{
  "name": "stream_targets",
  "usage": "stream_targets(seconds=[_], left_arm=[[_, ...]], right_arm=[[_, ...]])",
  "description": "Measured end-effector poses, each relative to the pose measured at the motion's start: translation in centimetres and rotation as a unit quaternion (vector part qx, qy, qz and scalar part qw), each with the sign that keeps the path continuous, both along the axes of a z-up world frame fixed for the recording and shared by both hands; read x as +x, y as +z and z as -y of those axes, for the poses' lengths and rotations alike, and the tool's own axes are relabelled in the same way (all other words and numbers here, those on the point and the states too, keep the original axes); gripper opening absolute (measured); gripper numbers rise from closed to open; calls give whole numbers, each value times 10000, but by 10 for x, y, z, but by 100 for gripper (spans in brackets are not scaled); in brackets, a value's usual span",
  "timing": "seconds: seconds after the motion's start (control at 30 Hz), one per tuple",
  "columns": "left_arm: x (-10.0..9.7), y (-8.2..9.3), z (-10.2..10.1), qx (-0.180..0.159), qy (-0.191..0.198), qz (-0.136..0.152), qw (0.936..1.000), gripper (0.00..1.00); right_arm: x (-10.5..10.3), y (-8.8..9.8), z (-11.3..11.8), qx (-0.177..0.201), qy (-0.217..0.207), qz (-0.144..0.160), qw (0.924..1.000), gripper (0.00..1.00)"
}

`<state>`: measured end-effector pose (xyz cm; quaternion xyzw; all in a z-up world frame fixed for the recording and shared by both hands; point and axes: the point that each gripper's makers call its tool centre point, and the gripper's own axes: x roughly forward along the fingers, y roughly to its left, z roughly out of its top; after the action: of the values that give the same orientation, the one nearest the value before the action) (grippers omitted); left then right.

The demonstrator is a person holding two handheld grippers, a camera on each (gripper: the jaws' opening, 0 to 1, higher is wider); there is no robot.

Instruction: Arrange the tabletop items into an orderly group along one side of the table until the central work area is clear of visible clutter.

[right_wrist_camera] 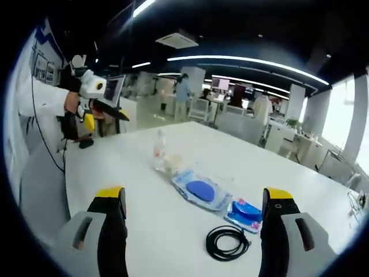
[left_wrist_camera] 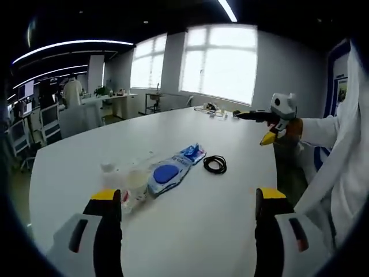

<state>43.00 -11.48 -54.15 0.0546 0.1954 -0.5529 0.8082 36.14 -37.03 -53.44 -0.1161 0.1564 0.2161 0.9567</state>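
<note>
Several items lie in a loose row on the white table point(left_wrist_camera: 230, 219): a clear plastic bottle point(left_wrist_camera: 108, 171), a pale clear cup-like piece point(left_wrist_camera: 137, 181), a large blue-and-white packet point(left_wrist_camera: 166, 173), a small blue packet point(left_wrist_camera: 192, 153) and a black cable coil point(left_wrist_camera: 215, 164). My left gripper point(left_wrist_camera: 189, 199) is open, above the near table edge, short of the packet. In the right gripper view the bottle point(right_wrist_camera: 157, 151) stands upright, with the large packet point(right_wrist_camera: 202, 190), small packet point(right_wrist_camera: 245, 210) and cable coil point(right_wrist_camera: 228, 241) closer. My right gripper point(right_wrist_camera: 195, 199) is open just above the coil.
A person in a white coat point(left_wrist_camera: 340, 167) stands at the table's right edge, holding the right gripper point(left_wrist_camera: 275, 121) above it. The left gripper point(right_wrist_camera: 95, 107) shows at the table's far left end. Office desks, chairs and people point(right_wrist_camera: 183, 92) stand beyond the table.
</note>
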Motion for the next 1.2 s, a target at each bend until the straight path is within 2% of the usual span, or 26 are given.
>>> stream_targets(seconds=[0.13, 0.17, 0.33, 0.7, 0.97, 1.07, 1.2], left_arm=[[-21, -10, 2, 110, 6, -14, 9999, 100], [-27, -13, 2, 110, 25, -60, 9999, 100], [-49, -30, -1, 167, 114, -215, 9996, 100], [-82, -53, -8, 188, 310, -489, 9981, 100], [-97, -67, -16, 276, 419, -596, 9970, 100], [-102, -78, -21, 429, 488, -660, 9957, 100], [-110, -85, -26, 410, 575, -767, 9945, 100]], right_arm=[[-20, -13, 11, 73, -110, -149, 9998, 98], [-26, -21, 14, 80, -147, -281, 9995, 98], [-52, -39, 28, 59, -244, -482, 9985, 98], [-99, -67, 47, 73, -433, -847, 9954, 99], [-120, -80, 51, 41, -410, -1052, 9936, 99], [-127, -85, 53, 46, -432, -1119, 9928, 99], [-133, -93, 54, 25, -437, -1196, 9919, 99]])
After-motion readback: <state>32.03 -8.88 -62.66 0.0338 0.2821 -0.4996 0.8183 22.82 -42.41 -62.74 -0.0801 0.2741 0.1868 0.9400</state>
